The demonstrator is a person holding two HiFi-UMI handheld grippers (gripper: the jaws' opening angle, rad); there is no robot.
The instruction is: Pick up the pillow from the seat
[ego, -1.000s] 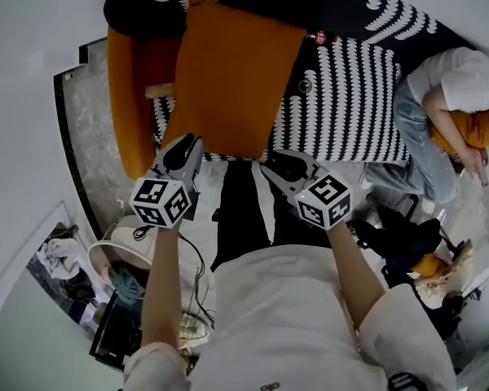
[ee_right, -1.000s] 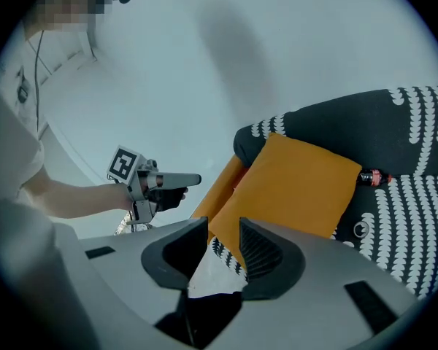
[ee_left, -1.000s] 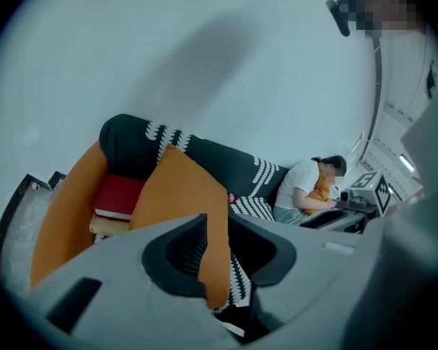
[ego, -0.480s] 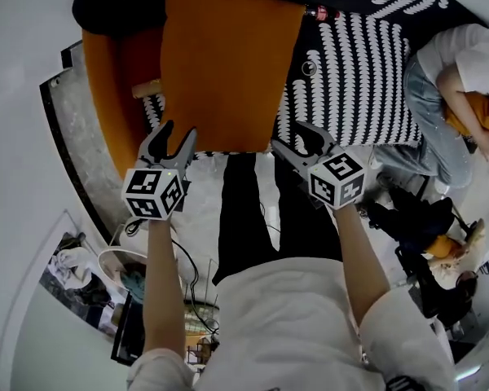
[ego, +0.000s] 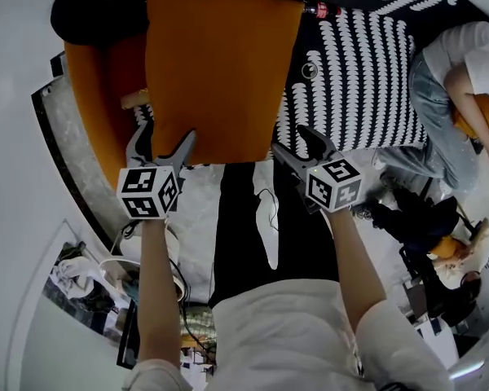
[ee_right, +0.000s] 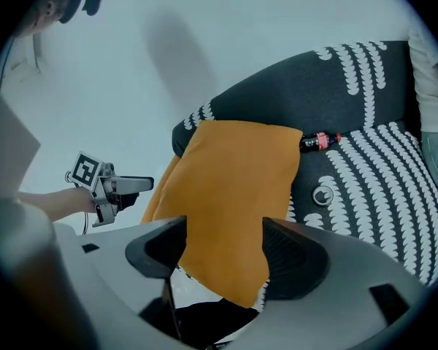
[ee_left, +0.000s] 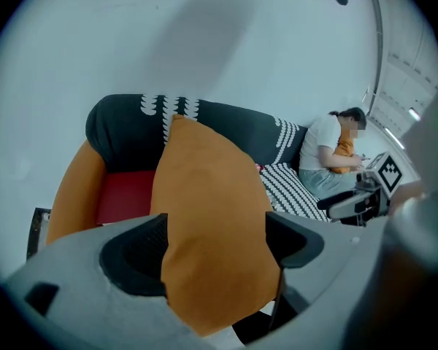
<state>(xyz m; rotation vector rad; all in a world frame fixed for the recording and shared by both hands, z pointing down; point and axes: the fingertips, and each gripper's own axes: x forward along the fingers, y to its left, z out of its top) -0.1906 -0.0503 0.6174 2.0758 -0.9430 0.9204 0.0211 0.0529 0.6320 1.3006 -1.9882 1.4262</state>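
The orange pillow point(ego: 216, 72) leans on the sofa seat point(ego: 359, 80), black with a white pattern. My left gripper point(ego: 163, 135) is at the pillow's lower left corner and my right gripper point(ego: 292, 141) at its lower right corner. Both sets of jaws are opening. In the left gripper view the pillow point(ee_left: 212, 195) fills the gap of the left gripper point(ee_left: 217, 232) from pad to pad, with no squeeze visible. The right gripper view shows the pillow's point(ee_right: 237, 181) lower corner hanging between the jaws of the right gripper point(ee_right: 223, 232), a little clear of the pads.
An orange armrest point(ego: 94, 96) and a red seat pad point(ee_left: 128, 195) lie left of the pillow. A small bottle point(ego: 319, 10) rests at the sofa back. A person point(ego: 456, 72) sits at the sofa's right end. Cables and clutter lie on the floor by my legs.
Both grippers have moved up to the pillow's lower edge and their jaws have spread. The pillow's corners now sit between the jaws.
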